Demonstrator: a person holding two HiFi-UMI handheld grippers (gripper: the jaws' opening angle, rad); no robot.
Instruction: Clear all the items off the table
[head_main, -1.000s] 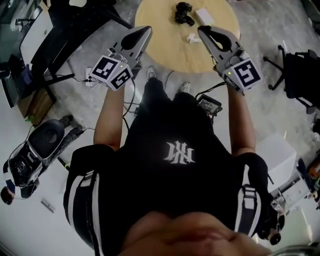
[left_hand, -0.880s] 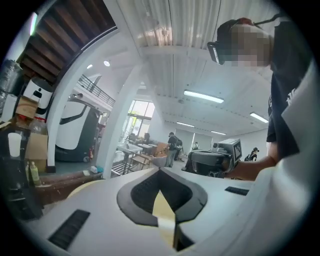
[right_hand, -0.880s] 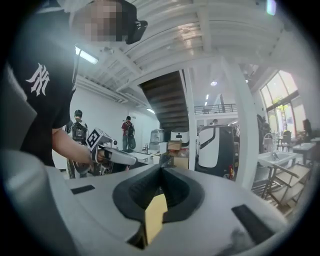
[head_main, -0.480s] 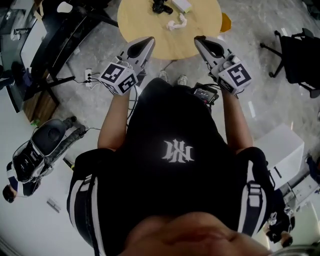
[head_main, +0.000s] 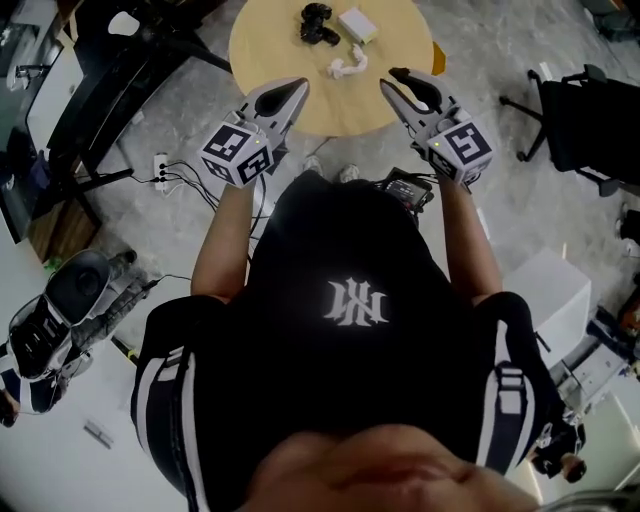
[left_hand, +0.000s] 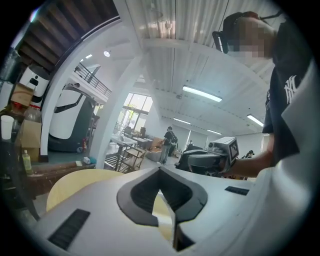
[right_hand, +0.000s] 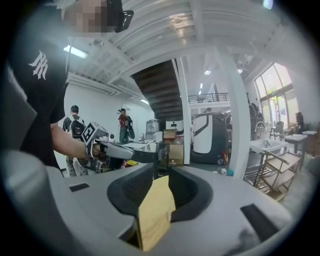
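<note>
Seen from overhead: a person in a black shirt with a white emblem (head_main: 350, 303), standing on grey marbled floor (head_main: 200, 130) at the near edge of a round pale-wood table (head_main: 300, 55). Holds the left gripper (head_main: 297, 88), white with a marker cube at its rear, out over the table's near-left rim. Holds the right gripper (head_main: 392, 78), of the same build, over the near-right rim. Both aimed toward the middle of the tabletop, well apart from each other.

Left fingers clenched: tips meeting in the left gripper view, with only a thin sliver of pale wood visible behind them, and nothing grasped. Right fingers released a little, having just been opening: a narrow wedge of tabletop visible through the gap in the right gripper view, with nothing between the pads.

All three of the task's things lying on the table, none touched. Nearest, a small crumpled white piece (head_main: 347, 67), between the two gripper tips and a little beyond them, apart from both. Farther back, toward the far rim, a black lumpy gadget (head_main: 318, 22) resembling a game controller. Just beside it on the right, a flat white rectangular box (head_main: 357, 24), lying askew.

Around the table, on the floor: a white power strip with black cables (head_main: 160, 170) to the left, a small black device with a screen (head_main: 405, 190) near the person's feet, and a black office chair (head_main: 585, 125) to the right.
</note>
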